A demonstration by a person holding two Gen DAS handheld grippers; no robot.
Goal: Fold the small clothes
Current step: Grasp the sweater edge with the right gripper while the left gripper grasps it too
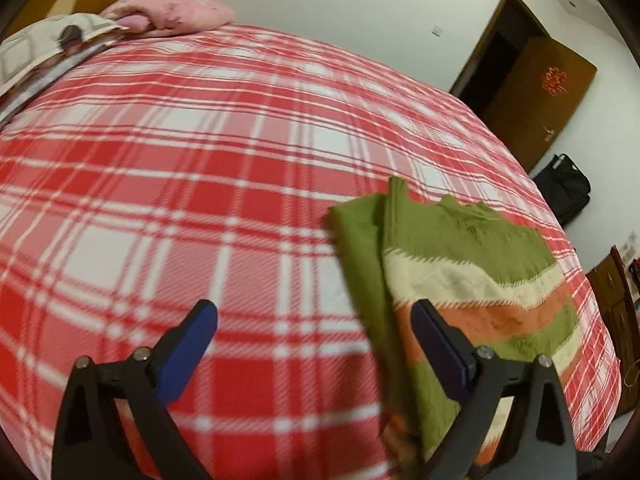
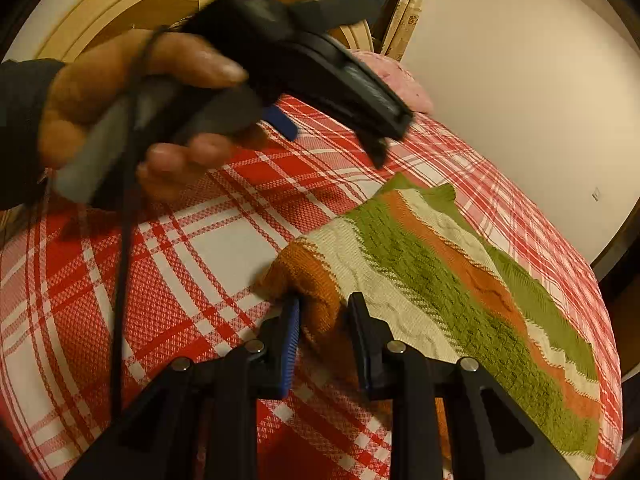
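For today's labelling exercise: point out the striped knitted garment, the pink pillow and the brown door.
striped knitted garment [image 2: 432,280]: right wrist view, green middle band.
pink pillow [image 1: 176,10]: left wrist view, top surface.
brown door [image 1: 536,100]: left wrist view, centre of panel.

Left gripper hangs over the bed, jaws wide apart, nothing btwn them. Red-white plaid cover fills most of view. Green, cream & orange striped knit lies folded on the bed's right side, behind the right finger. Pink pillow at far end. Brown door stands open in back wall; black bag on floor below it.
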